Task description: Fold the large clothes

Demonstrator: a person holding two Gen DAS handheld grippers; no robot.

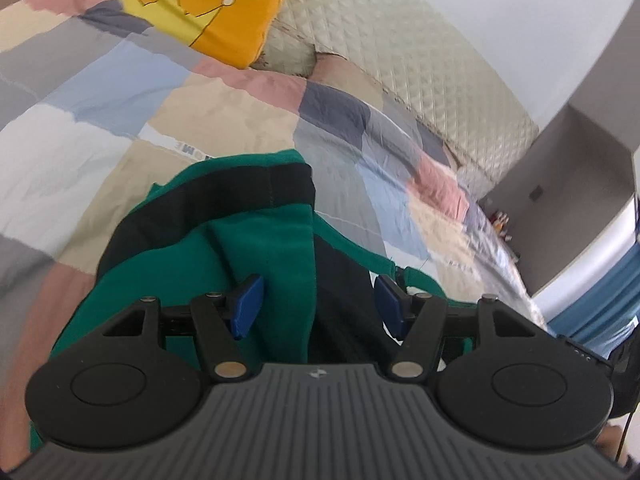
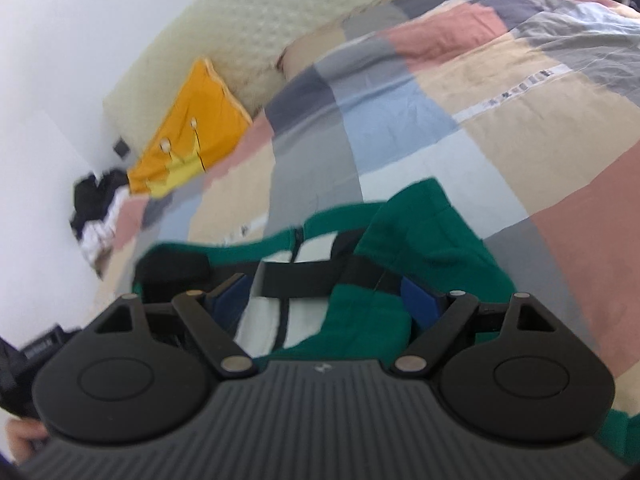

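Both claws stand released above the garment (image 1: 260, 240) (green with black bands) on the bed (image 1: 100, 92). Left claw (image 1: 316, 304) and right claw (image 2: 328, 300) grasp nothing; a pillow (image 1: 208, 8) lies beyond.

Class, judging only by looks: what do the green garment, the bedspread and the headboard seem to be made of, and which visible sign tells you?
Green garment: soft matte knit, likely fleece or jersey; it folds thickly without shine.
Bedspread: thin woven fabric, probably cotton; matte colour patches with fine creases.
Headboard: cream padded covering with slight sheen, perhaps faux leather or quilted cloth; diamond stitching puffs up.
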